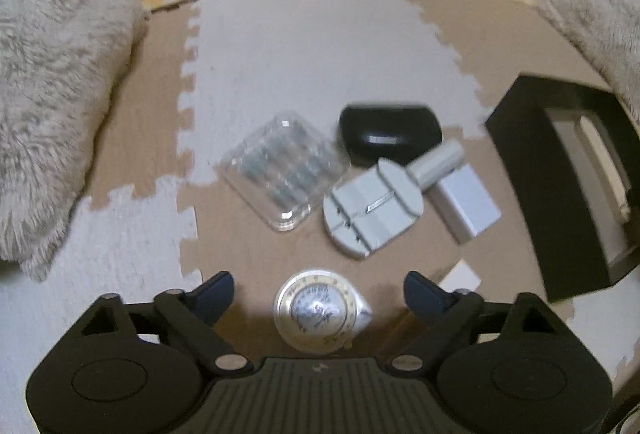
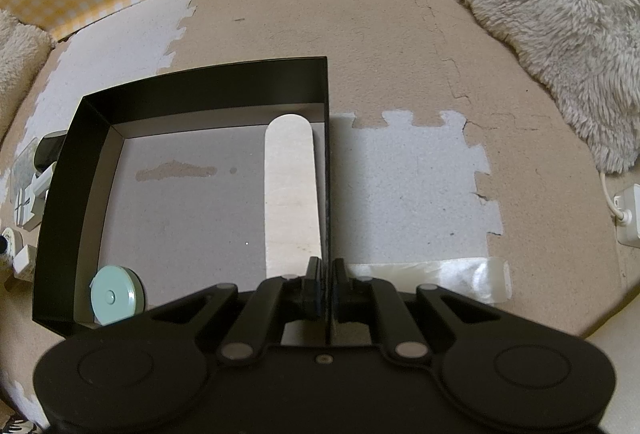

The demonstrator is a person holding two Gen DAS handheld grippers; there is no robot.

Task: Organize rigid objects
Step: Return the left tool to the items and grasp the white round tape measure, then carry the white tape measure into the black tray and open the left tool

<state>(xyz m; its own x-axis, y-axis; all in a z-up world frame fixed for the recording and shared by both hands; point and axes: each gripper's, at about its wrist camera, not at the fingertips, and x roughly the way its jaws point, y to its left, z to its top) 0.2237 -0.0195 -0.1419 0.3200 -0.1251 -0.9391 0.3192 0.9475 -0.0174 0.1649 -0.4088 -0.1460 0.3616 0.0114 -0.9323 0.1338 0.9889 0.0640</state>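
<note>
I have the left gripper (image 1: pixel 319 288) hanging over the foam floor mat (image 1: pixel 304 46), its jaws apart with a round dial gauge (image 1: pixel 316 312) lying between them; the pads are clear of it on both sides, so nothing is gripped yet. No earlier view to compare, so I only say they stand wide. My right gripper (image 2: pixel 327 270) has its jaws together, clamped on the right-hand wall of the black box (image 2: pixel 200 82), which I judge is there to steady it.

Already in the box: a pale wooden stick (image 2: pixel 290 186) lying along the right wall, and a mint-green round tape measure (image 2: pixel 114 296) in the near left corner. The rest of the box floor is bare.

Left out on the mat, beside the box's left wall, are a clear plastic case (image 1: pixel 280 170) with what look like batteries, a black case (image 1: pixel 390 138) behind it, a grey watch-link tool (image 1: pixel 372 206) with its handle touching a small grey box (image 1: pixel 466 206), and a small white block (image 1: pixel 462 276) near the box corner. The gauge sits nearest to me, apart from that cluster.

So I judge the job to be less than half done: two things stowed, about six remaining. The step in hand looks like picking up the gauge, then carrying it across to the box
</note>
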